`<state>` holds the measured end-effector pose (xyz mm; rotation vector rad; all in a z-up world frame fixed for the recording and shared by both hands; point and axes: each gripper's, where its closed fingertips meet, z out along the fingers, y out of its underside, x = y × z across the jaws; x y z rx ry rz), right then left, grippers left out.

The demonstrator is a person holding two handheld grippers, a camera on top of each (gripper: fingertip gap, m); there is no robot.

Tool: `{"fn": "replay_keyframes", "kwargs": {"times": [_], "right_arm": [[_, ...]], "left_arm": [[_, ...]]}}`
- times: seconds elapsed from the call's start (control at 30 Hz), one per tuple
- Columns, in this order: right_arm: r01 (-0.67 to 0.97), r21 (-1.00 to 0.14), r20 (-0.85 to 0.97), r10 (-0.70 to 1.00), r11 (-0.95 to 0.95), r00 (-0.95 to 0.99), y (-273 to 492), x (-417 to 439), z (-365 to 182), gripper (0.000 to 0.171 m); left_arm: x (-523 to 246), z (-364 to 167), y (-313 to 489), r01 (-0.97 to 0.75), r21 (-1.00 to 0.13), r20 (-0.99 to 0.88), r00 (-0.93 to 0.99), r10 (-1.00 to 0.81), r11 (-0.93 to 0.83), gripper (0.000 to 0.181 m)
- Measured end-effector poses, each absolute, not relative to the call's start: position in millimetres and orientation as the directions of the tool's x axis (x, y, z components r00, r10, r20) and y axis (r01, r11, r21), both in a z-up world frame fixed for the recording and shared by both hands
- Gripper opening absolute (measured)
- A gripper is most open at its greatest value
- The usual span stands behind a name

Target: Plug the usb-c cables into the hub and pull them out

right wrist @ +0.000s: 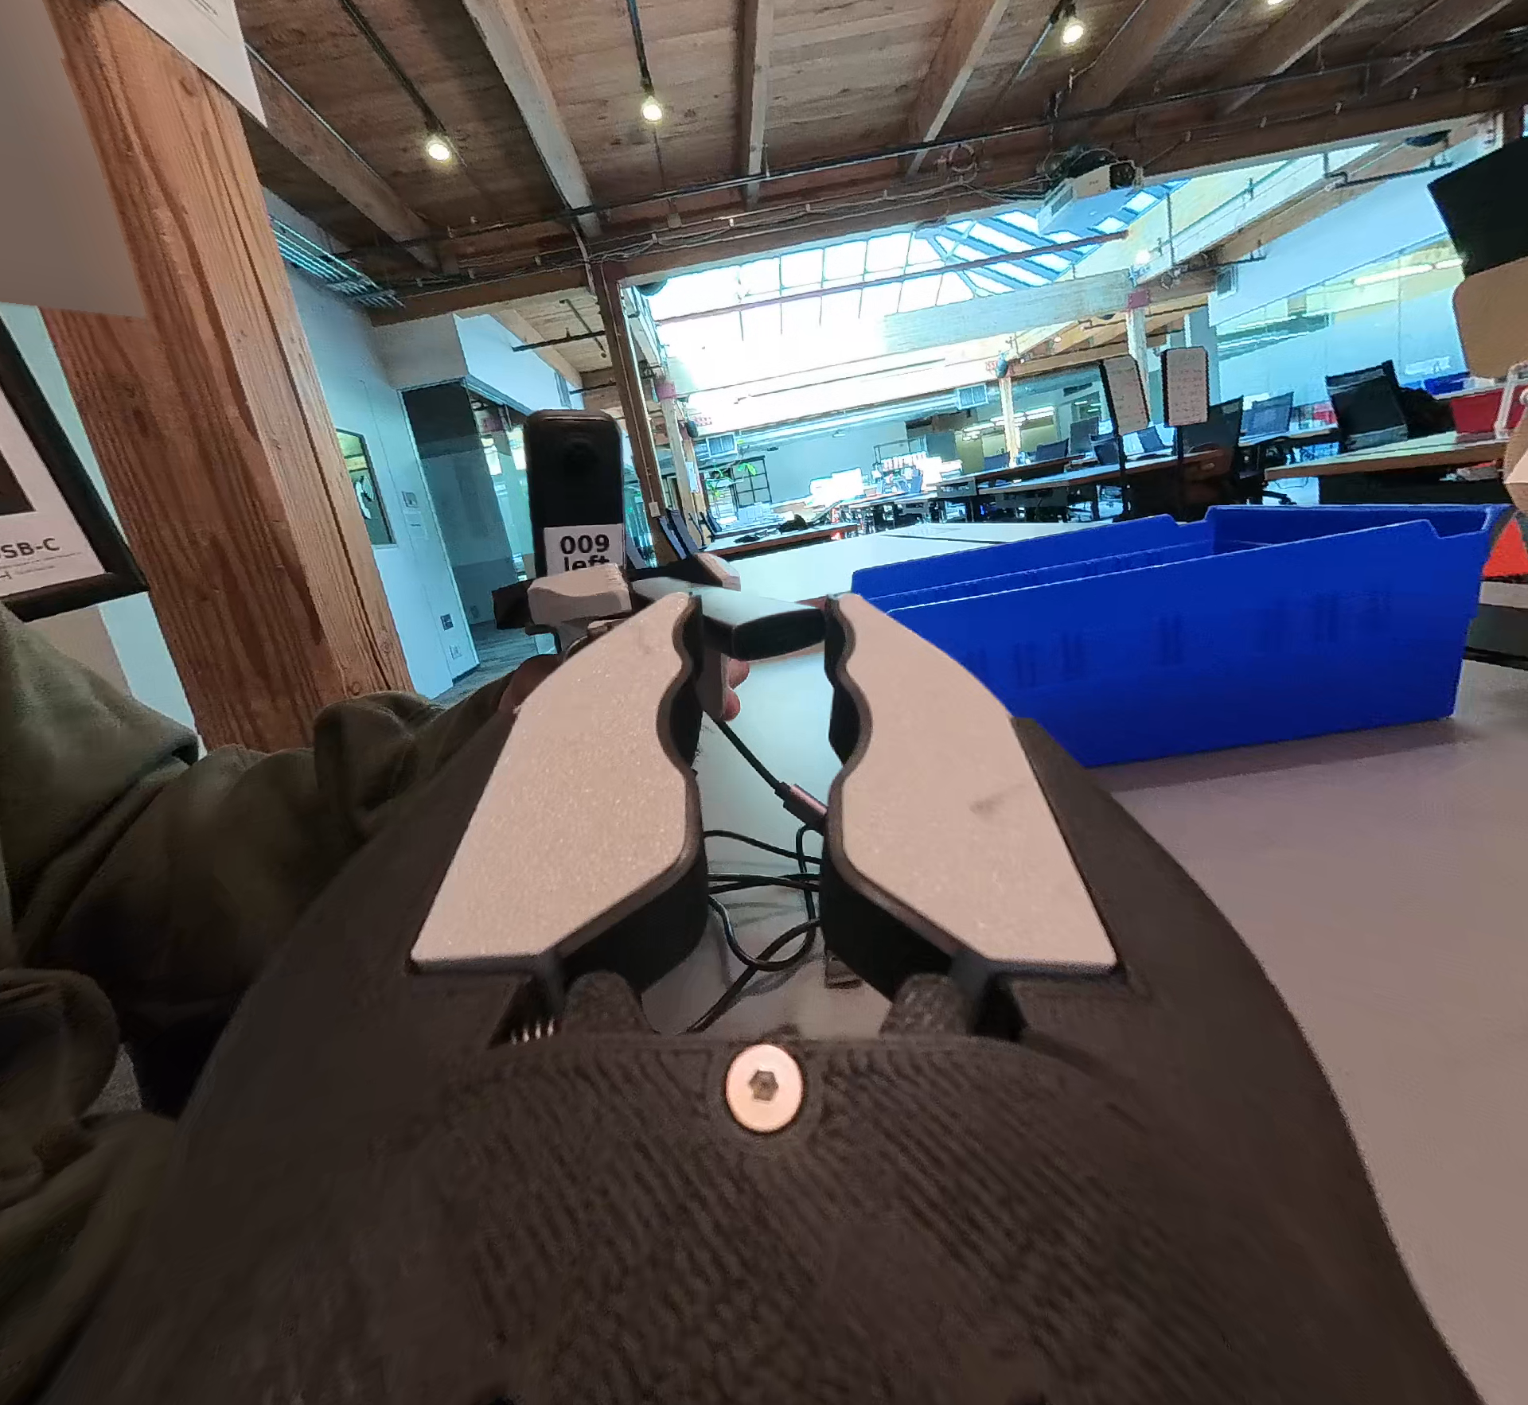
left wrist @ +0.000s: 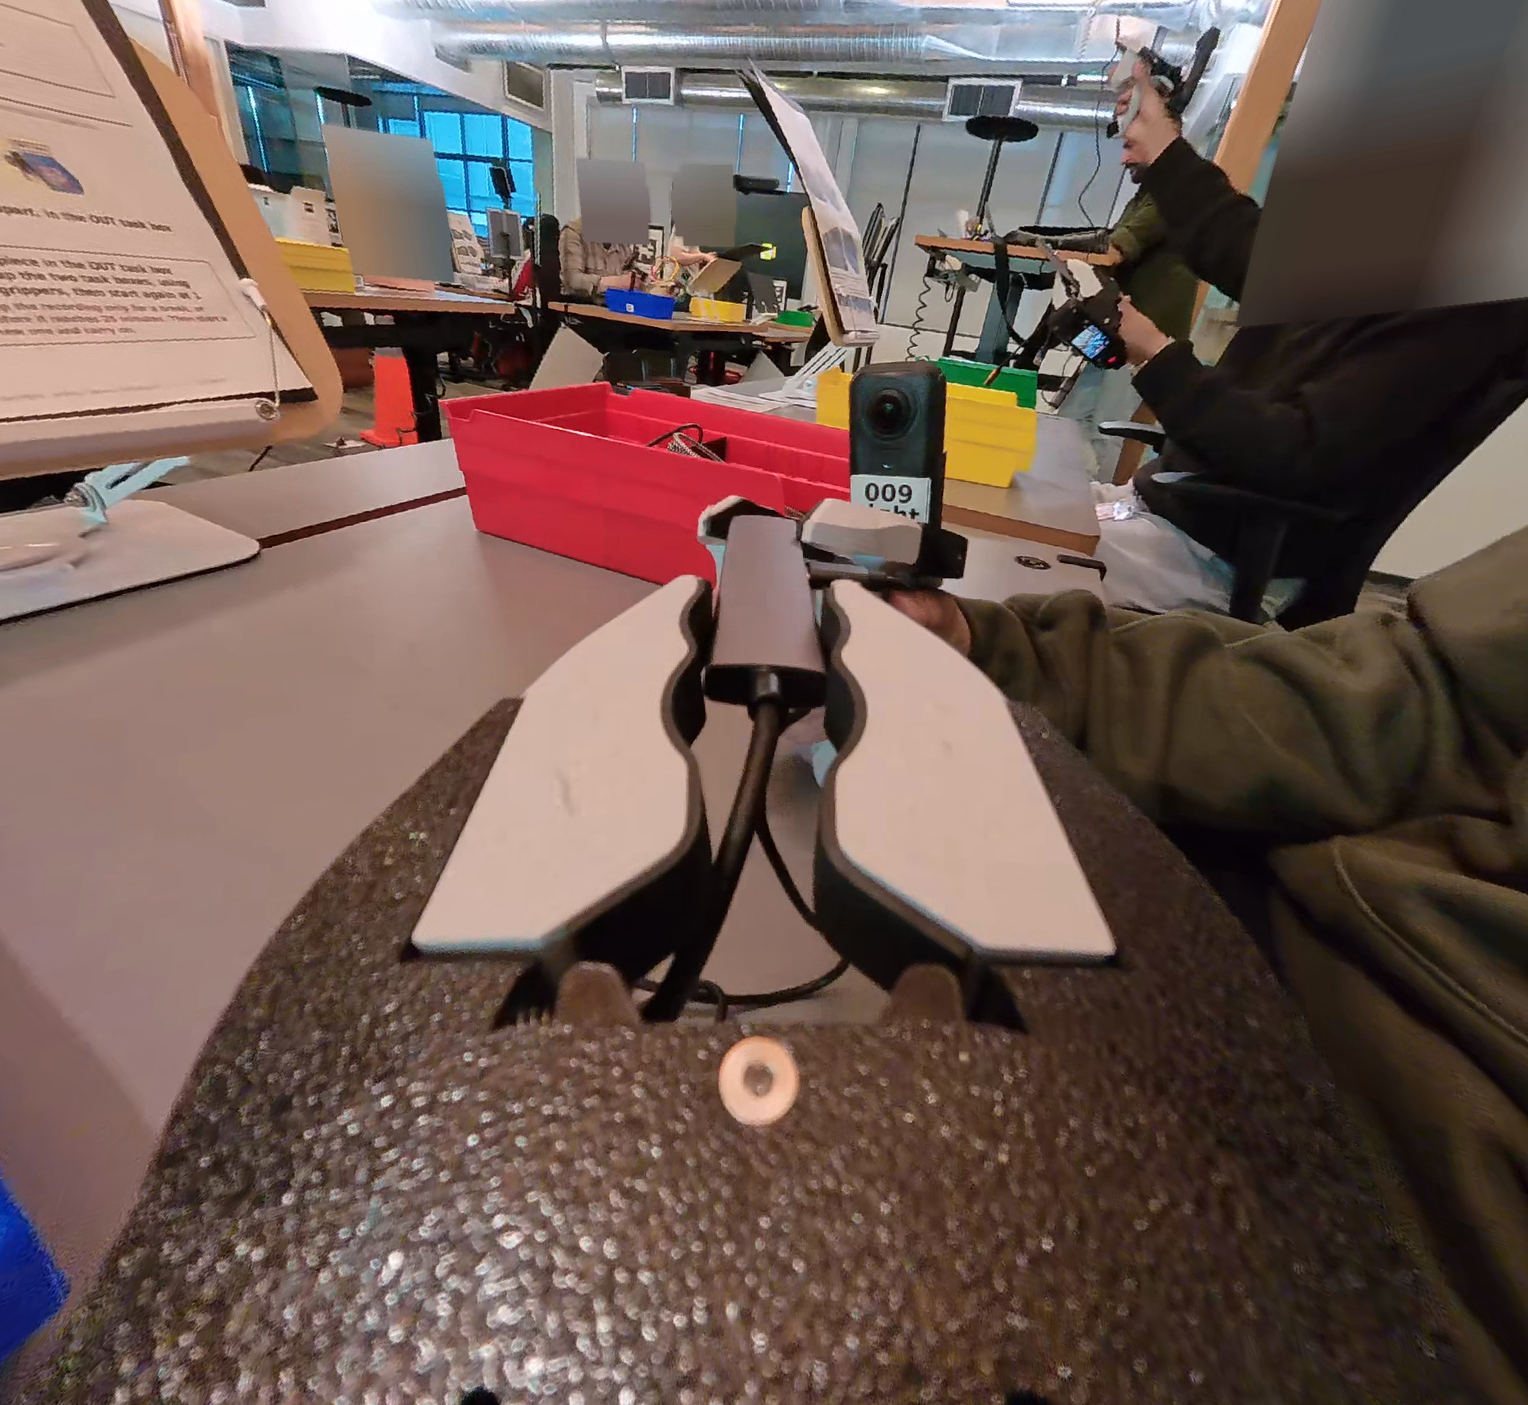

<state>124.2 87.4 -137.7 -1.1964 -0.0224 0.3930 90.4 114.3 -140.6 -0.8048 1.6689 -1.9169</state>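
A dark, bar-shaped hub (left wrist: 765, 605) is held just above the grey table (left wrist: 289, 704). My left gripper (left wrist: 765, 597) is shut on its near end, and the hub's own black cable (left wrist: 744, 803) hangs down between the fingers. My right gripper (left wrist: 790, 530) faces it from the far side, its fingers closed against the hub's other end. In the right wrist view that end of the hub (right wrist: 765, 634) fills the gap at my right gripper (right wrist: 765, 621). The left gripper (right wrist: 637, 592) shows behind it. A loose USB-C plug (right wrist: 798, 797) and thin black cables (right wrist: 744, 902) lie on the table below.
A red bin (left wrist: 579, 473) and a yellow bin (left wrist: 984, 431) stand behind the hub. A blue bin (right wrist: 1199, 646) is at the right gripper's right. A document stand (left wrist: 124, 208) is at left, a wooden post (right wrist: 207, 373) nearby. A seated person (left wrist: 1323, 415) is at right. The tips of one gripper are about 5 cm away from the tips of the other.
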Motion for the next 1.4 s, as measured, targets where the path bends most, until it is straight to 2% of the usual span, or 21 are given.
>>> {"fn": "replay_keyframes", "kwargs": {"times": [0.2,0.4,0.8,1.0,1.07,1.13,1.23,1.4], "right_arm": [[-0.232,-0.936,-0.141,0.322,0.265,0.936,85.8,119.1,-139.5,0.027],[-0.273,-0.919,-0.162,0.359,0.285,0.919,82.3,117.7,-133.6,0.026],[-0.235,-0.921,-0.129,0.326,0.310,0.937,82.1,120.0,-133.6,0.026],[-0.276,-0.915,-0.179,0.316,0.296,0.932,83.2,125.5,-138.0,0.027],[-0.249,-0.922,-0.178,0.247,0.295,0.953,85.6,132.7,-140.5,0.029],[-0.163,-0.929,-0.120,0.148,0.332,0.982,82.9,140.2,-138.6,0.036],[-0.049,-0.957,-0.036,0.051,0.285,0.998,87.6,140.5,-144.1,0.041],[0.053,-0.960,0.029,-0.088,0.276,0.996,110.9,128.8,-144.8,0.028]], "left_arm": [[85.6,-143.2,113.1,-0.032,-0.992,0.108,-0.740,-0.664,-0.124,0.024],[81.1,-147.2,108.0,-0.041,-0.995,0.089,-0.763,-0.640,-0.090,0.025],[85.7,-153.6,108.4,-0.054,-0.997,0.080,-0.743,-0.664,-0.060,0.024],[91.3,-157.8,109.4,-0.085,-0.996,0.085,-0.712,-0.697,-0.035,0.024],[96.8,-160.7,114.9,-0.088,-0.996,0.069,-0.671,-0.738,-0.012,0.024],[105.7,-163.2,129.7,-0.097,-0.995,0.045,-0.581,-0.813,0.014,0.024],[113.6,-159.0,155.2,-0.064,-0.994,-0.052,-0.419,-0.907,0.087,0.024],[120.2,-154.8,154.2,-0.007,-0.983,-0.175,-0.298,-0.938,0.186,0.024]]}}
